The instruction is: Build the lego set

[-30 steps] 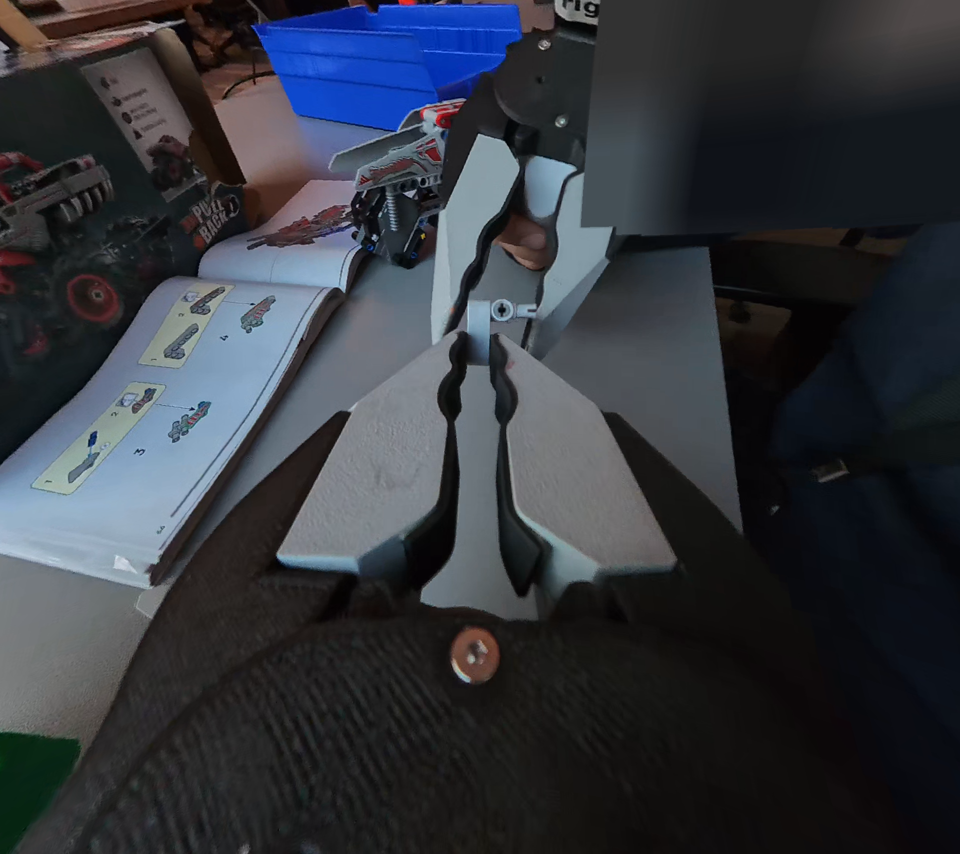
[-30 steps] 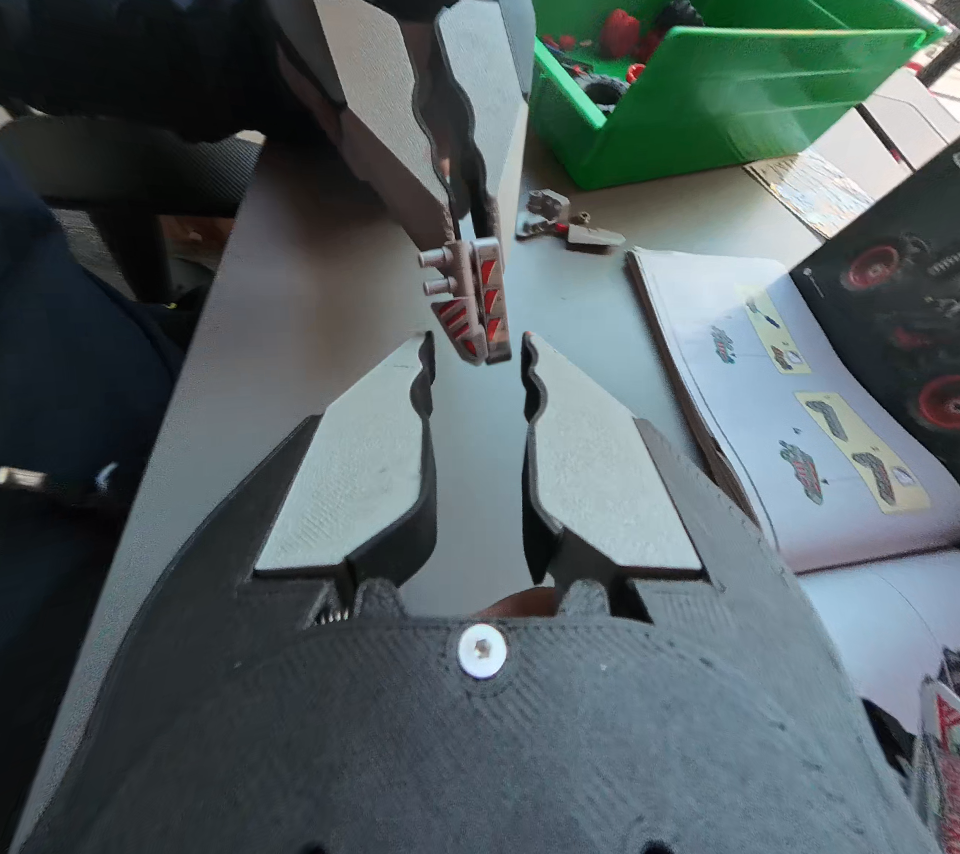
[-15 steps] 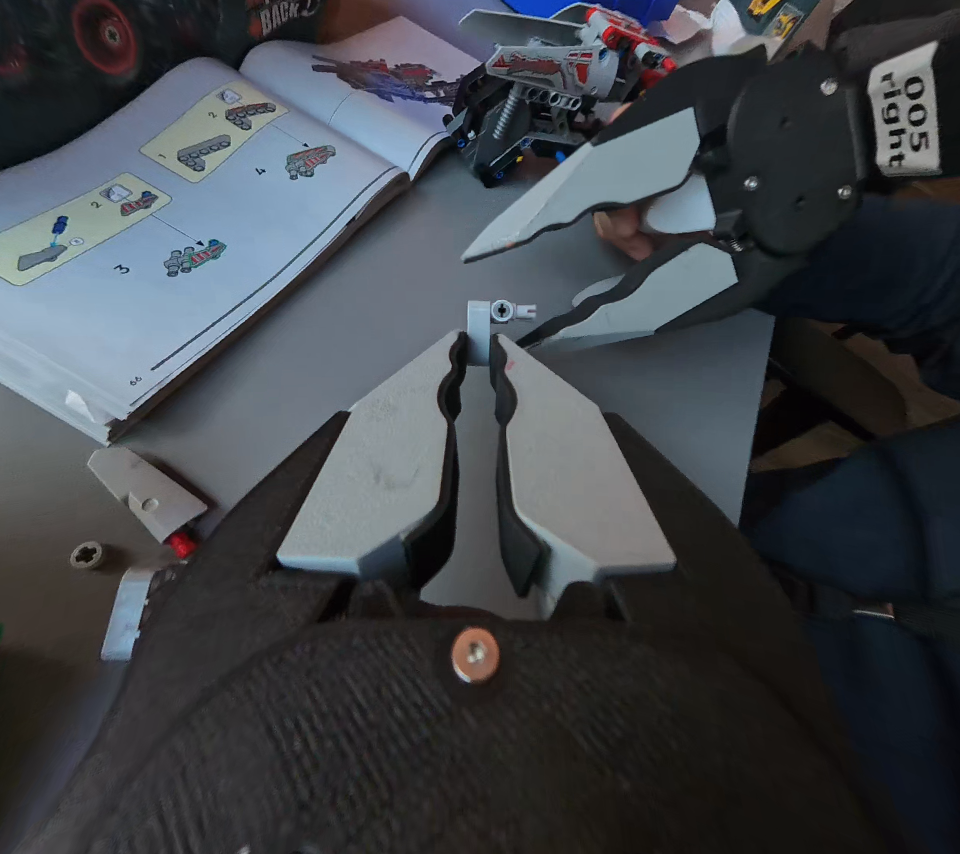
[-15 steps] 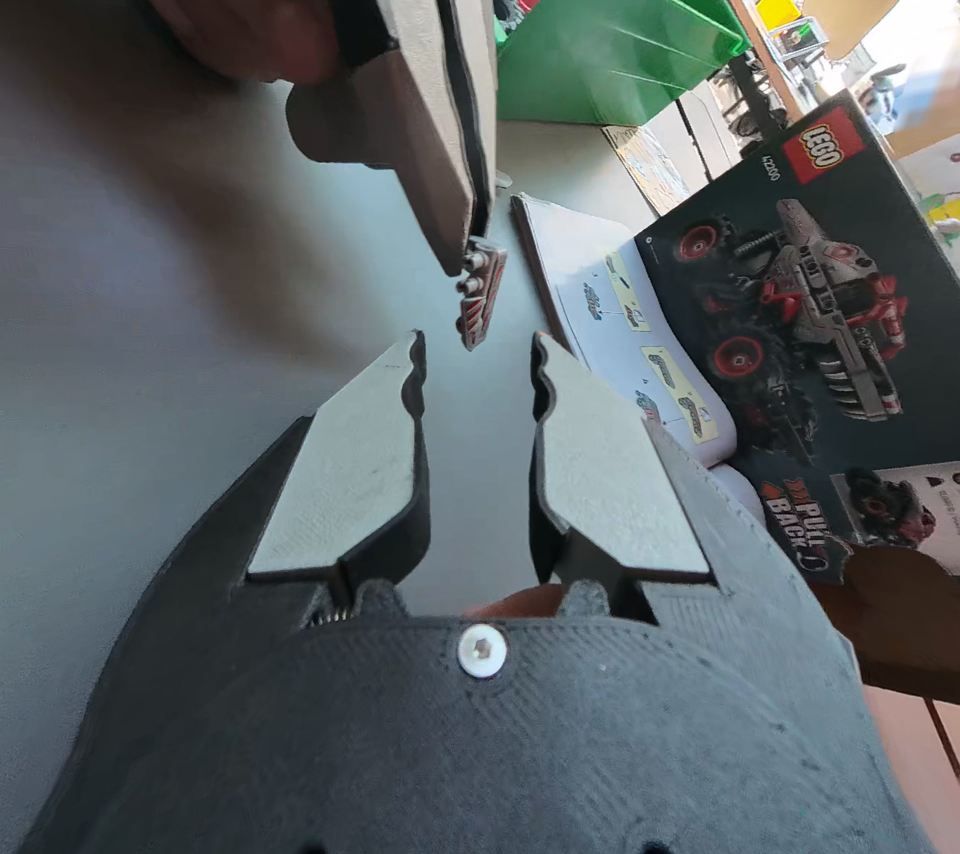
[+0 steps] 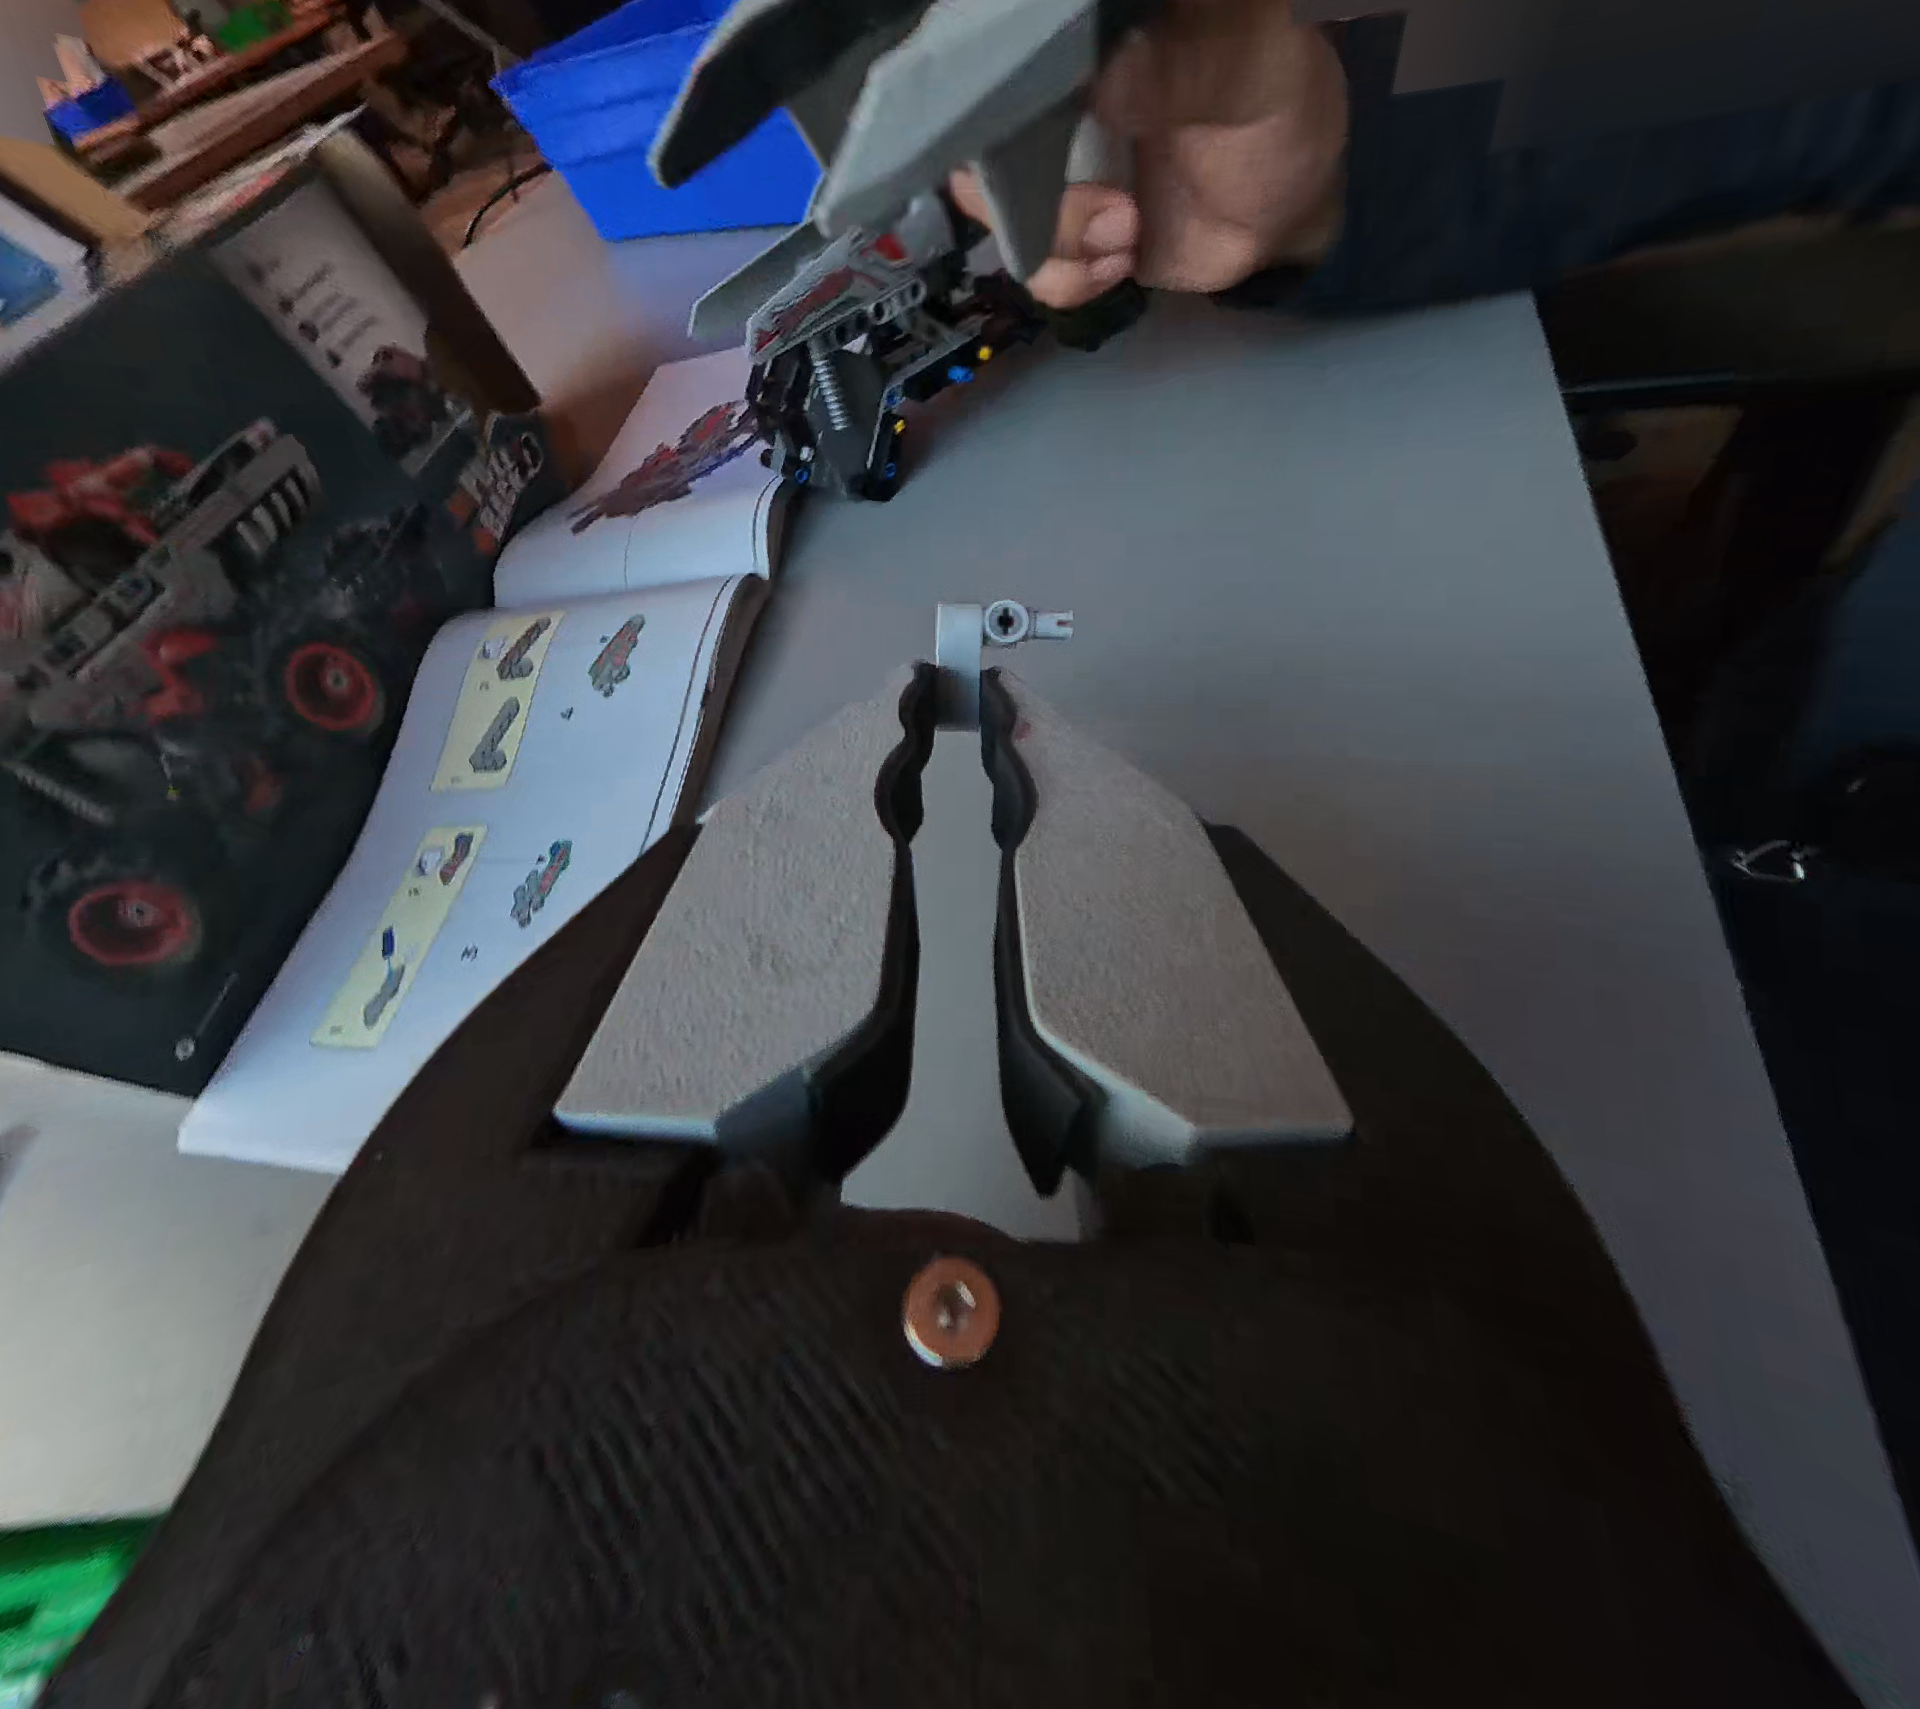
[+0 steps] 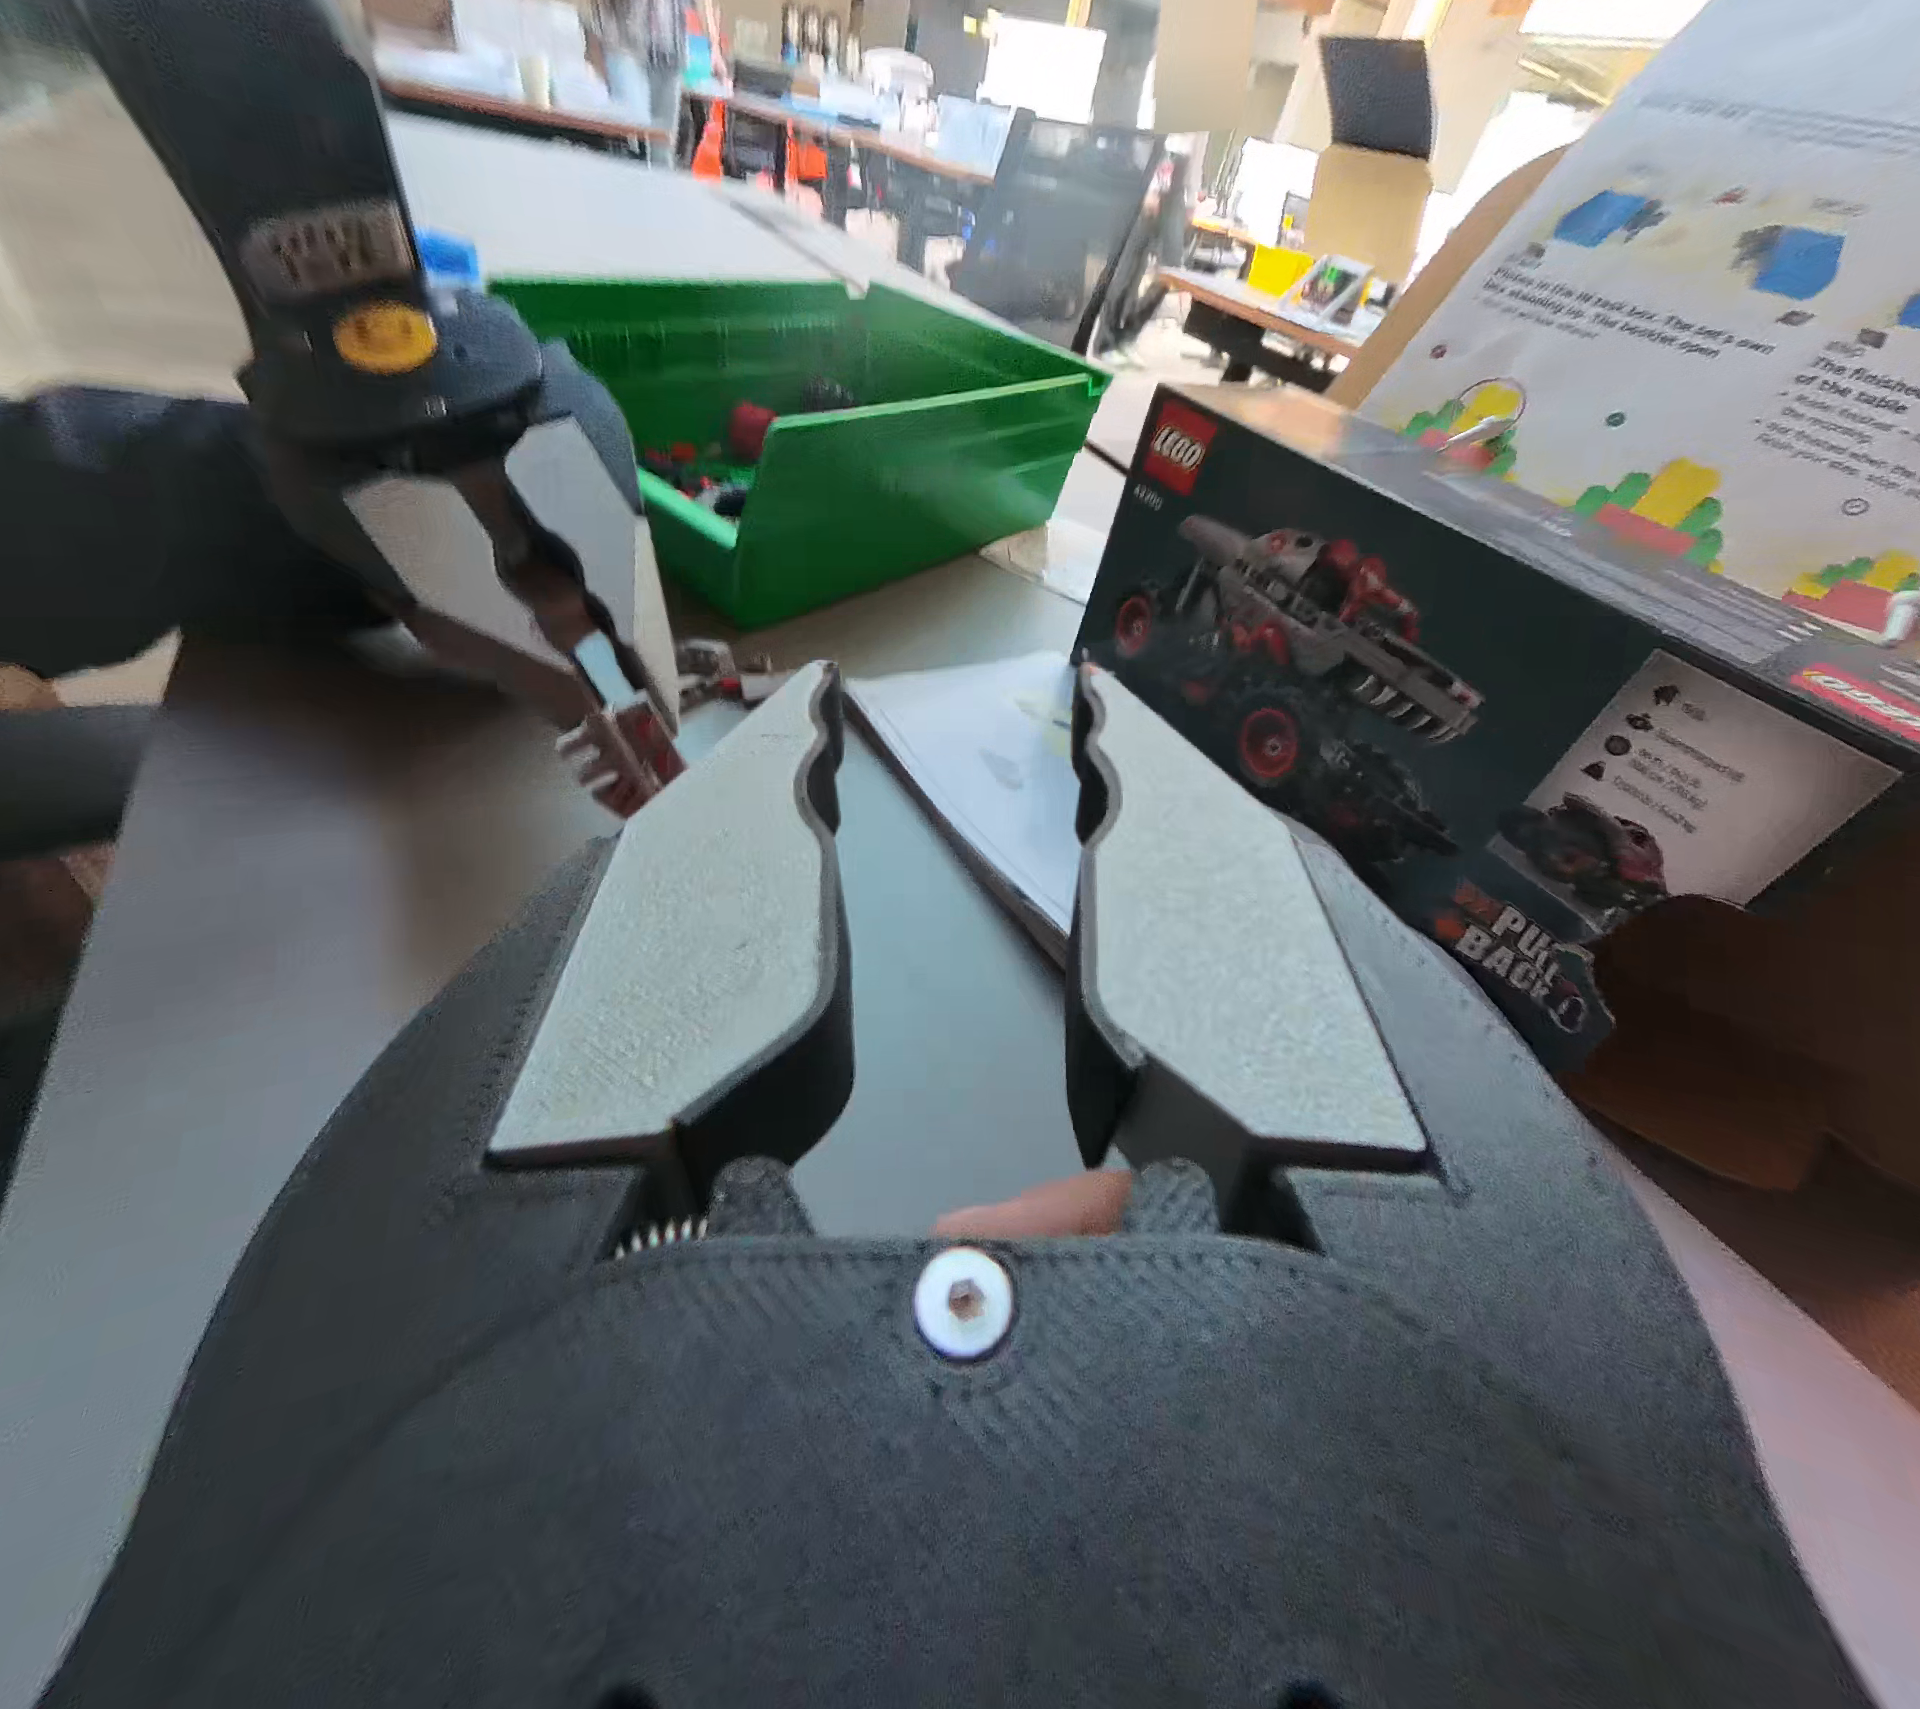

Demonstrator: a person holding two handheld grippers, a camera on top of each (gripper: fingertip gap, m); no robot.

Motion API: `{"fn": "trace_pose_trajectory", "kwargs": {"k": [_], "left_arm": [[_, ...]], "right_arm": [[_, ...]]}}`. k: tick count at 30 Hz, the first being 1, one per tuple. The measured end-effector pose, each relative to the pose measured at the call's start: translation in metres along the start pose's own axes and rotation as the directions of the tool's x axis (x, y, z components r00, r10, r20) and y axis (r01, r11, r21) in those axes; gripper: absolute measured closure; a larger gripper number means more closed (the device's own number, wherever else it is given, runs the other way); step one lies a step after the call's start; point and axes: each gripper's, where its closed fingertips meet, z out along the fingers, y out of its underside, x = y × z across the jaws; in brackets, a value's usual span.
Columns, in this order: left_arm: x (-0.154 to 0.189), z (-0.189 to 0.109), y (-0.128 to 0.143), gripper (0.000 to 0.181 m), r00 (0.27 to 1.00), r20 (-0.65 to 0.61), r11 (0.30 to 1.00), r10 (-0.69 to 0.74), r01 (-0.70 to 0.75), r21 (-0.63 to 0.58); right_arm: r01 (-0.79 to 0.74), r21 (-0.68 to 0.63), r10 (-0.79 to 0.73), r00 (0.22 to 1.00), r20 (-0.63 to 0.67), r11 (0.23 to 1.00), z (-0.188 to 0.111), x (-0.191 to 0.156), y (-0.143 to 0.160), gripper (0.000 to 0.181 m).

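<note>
My left gripper is shut on a small grey lego piece with side pins and holds it above the grey table. In the right wrist view this gripper is at the left, and the piece shows red-striped faces. My right gripper is open and empty, apart from the piece. In the left wrist view it hangs high above the partly built grey and red truck model, which sits at the far end of the open instruction booklet.
The dark lego box stands behind the booklet. A green bin holding several parts is at the back, with loose pieces in front of it. A blue bin stands beyond the model. A printed white sheet stands behind the box. My hands' fingertips stand some 10 cm from each other.
My right gripper, which was open around the held piece, has pulled back and risen above the model. My left gripper has kept its hold on the grey piece.
</note>
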Motion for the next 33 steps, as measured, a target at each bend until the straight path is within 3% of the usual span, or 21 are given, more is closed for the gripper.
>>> {"fn": "trace_pose_trajectory", "kwargs": {"k": [4,8,14,19,27,33], "left_arm": [[0.017,0.004,-0.010,0.176,0.989,-0.136,0.996,0.054,-0.044,0.078],[0.025,0.002,-0.020,0.176,0.963,-0.269,0.989,-0.015,0.054,0.139],[0.017,-0.002,-0.032,0.175,0.987,-0.152,0.966,0.059,-0.018,0.258],[0.005,-0.004,-0.035,0.175,0.992,-0.053,0.947,0.116,-0.094,0.306],[0.010,-0.004,-0.038,0.176,0.988,-0.053,0.935,0.143,-0.117,0.336],[0.013,0.000,-0.039,0.173,0.987,-0.042,0.937,0.155,-0.134,0.324]], "right_arm": [[-0.071,0.061,0.068,0.996,0.058,0.996,-0.009,0.001,-0.012,0.139],[-0.055,0.001,0.053,0.980,0.190,0.999,-0.002,-0.022,-0.002,0.143],[-0.028,-0.119,0.065,0.946,0.316,0.992,0.011,-0.053,0.024,0.142],[-0.101,-0.125,0.144,0.897,0.418,0.987,0.007,-0.065,0.022,0.141],[-0.008,-0.137,0.073,0.876,0.477,0.991,0.004,-0.082,0.027,0.136],[0.145,-0.112,-0.078,0.884,0.461,0.983,0.009,-0.093,0.035,0.164]]}}
